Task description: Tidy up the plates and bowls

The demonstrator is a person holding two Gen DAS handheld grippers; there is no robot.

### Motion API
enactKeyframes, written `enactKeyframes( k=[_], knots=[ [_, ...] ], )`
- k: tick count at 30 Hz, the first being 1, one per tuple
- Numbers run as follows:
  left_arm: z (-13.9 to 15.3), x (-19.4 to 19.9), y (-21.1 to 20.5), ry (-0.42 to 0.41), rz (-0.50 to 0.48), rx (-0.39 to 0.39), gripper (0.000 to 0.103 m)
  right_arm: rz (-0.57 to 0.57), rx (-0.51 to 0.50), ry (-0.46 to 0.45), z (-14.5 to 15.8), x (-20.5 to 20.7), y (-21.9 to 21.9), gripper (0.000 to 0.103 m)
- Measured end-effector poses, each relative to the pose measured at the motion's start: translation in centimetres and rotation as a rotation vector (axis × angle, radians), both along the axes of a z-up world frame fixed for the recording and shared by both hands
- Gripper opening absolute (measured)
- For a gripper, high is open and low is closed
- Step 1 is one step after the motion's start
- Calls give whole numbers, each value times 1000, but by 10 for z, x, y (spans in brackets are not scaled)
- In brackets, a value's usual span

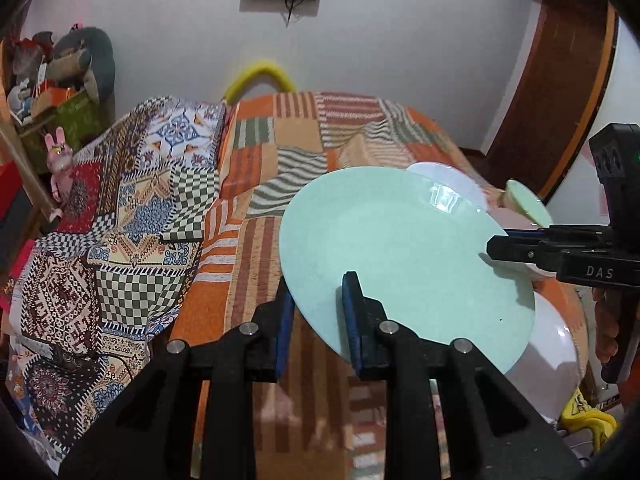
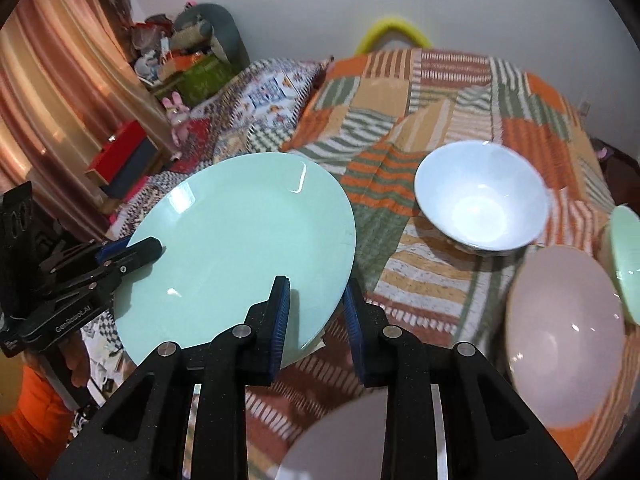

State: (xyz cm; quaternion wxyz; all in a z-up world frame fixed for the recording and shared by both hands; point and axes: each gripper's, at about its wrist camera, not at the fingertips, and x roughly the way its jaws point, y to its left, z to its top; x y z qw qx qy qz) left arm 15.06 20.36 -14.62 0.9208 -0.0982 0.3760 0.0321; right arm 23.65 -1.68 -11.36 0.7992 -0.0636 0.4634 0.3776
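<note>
A large mint-green plate (image 1: 404, 252) is held tilted above the bed; it also shows in the right wrist view (image 2: 240, 256). My left gripper (image 1: 318, 316) straddles its near rim, one finger over and one under. My right gripper (image 2: 316, 312) straddles the plate's opposite rim the same way, and appears from the side in the left wrist view (image 1: 496, 246). A white bowl (image 2: 482, 210), a pink bowl (image 2: 564, 336) and a small green dish (image 2: 626, 260) rest on the bed at right. A pale plate (image 2: 344, 440) lies under my right gripper.
The bed carries an orange striped patchwork quilt (image 1: 256, 168) and a checked blanket (image 1: 120, 248) on the left. A shelf of toys (image 1: 52, 80) stands at far left, a wooden door (image 1: 560, 80) at right. A white plate (image 1: 548, 344) lies under the green one.
</note>
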Motion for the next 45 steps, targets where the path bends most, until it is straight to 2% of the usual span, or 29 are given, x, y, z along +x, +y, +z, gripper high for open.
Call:
enactKeyframes(
  k=[10,18,25,32,45],
  knots=[
    [38,-39,-48,-60,-40,26,24,-18,47,-91,37,-44,-46,25],
    [42,-54,-88,-68,-97,26,24,-68,59,-118,41,-67,-89,25],
    [29,-53,-128,-34,-159,12,24,-132,66,-93,32,-84,-130,25],
    [4,-47,-158,15,-197,-4,25,-222,98,-32,9,-90,-167,25],
    [-31,-27,-184,95,-234,11,25,-289,55,3,-26,-94,-190,25]
  ],
)
